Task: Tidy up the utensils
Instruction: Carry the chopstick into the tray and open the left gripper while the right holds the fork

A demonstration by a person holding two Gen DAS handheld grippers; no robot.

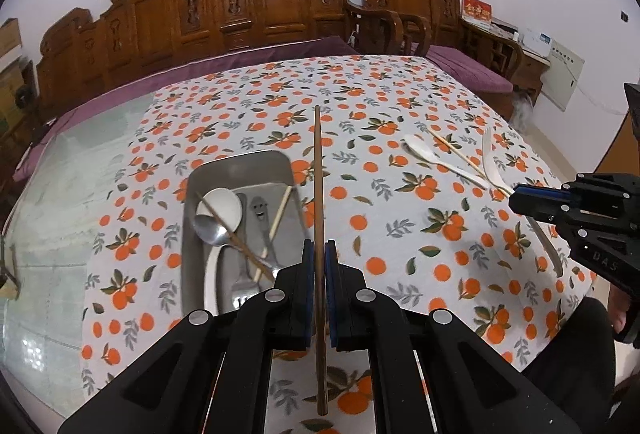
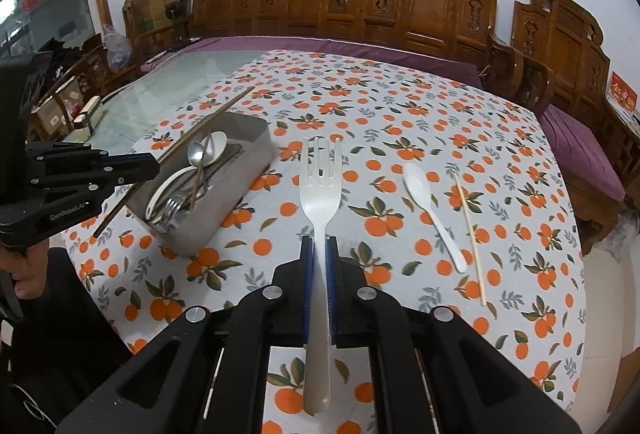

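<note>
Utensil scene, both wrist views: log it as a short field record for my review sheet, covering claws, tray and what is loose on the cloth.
left claw: shut on dark chopstick, tip pointing away
right claw: shut on white fork, tines pointing away
metal tray: on the cloth, holds a metal spoon, a white spoon, a metal fork, chopsticks
loose on tablecloth: white plastic spoon, pale chopstick beside it
task status: two utensils lifted, two not yet collected
</note>
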